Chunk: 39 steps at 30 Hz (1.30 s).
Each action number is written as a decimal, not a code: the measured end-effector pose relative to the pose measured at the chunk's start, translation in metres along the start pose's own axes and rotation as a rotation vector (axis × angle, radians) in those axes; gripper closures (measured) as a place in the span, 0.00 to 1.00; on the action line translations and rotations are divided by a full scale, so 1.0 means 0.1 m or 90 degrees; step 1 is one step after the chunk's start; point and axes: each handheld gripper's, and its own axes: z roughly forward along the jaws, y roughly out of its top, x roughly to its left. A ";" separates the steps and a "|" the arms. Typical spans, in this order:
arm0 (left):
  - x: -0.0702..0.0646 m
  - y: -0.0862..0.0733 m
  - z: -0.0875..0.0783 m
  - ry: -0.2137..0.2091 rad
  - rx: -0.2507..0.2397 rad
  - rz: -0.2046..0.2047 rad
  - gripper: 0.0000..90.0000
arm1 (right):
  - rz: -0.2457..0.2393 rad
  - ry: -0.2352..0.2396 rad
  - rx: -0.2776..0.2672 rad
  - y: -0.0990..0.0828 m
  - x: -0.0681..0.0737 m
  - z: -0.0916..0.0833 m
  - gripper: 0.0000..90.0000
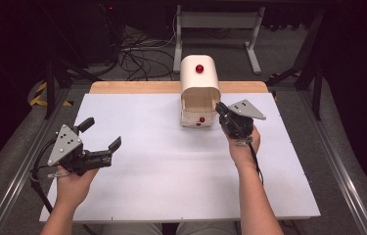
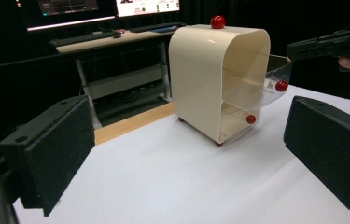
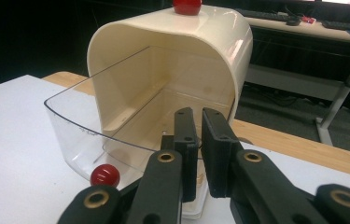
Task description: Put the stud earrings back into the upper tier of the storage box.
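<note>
- Cream bread box with clear drawers stands at the far middle of the white counter.
- Right gripper has its jaws nearly together, clamped on the upper drawer's clear rim.
- Left gripper hangs well apart at the counter's left, jaws wide apart, empty.

In the right gripper view the right hand-held gripper covers the near right corner of the clear drawer, so whether its pads pinch the rim can't be told. The lower drawer's red knob is partly hidden behind the gripper's arm. In the left gripper view the left hand-held gripper has both pads cut off by the picture's edges, and the monitors at the top are cropped and unreadable.
</note>
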 end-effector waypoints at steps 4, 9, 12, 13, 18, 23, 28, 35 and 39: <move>0.00 0.00 0.00 0.001 -0.001 -0.001 0.03 | -0.006 0.001 0.000 0.00 0.01 0.00 0.92; 0.00 0.00 0.00 0.001 0.000 0.000 0.03 | -0.003 0.002 -0.002 0.00 0.00 -0.01 0.90; 0.00 0.00 0.00 0.000 0.001 0.001 0.03 | -0.001 0.001 -0.007 0.00 -0.01 -0.03 0.88; 0.00 0.00 0.00 0.000 0.000 0.000 0.03 | 0.000 0.000 -0.009 0.01 -0.01 -0.04 0.86; -0.01 0.00 0.00 -0.001 0.001 0.001 0.03 | 0.004 0.001 -0.018 -0.01 -0.02 -0.07 0.81; -0.01 0.00 0.01 0.000 0.002 0.000 0.03 | 0.015 0.000 -0.024 -0.04 -0.04 -0.11 0.78; -0.01 0.00 0.01 -0.001 0.003 0.003 0.03 | 0.019 0.006 -0.032 -0.06 -0.06 -0.14 0.71; -0.01 -0.01 0.01 0.001 0.002 0.001 0.03 | 0.028 0.015 -0.043 -0.10 -0.07 -0.19 0.58; -0.01 0.00 0.01 0.000 0.003 0.003 0.03 | 0.032 0.020 -0.049 -0.13 -0.09 -0.22 0.56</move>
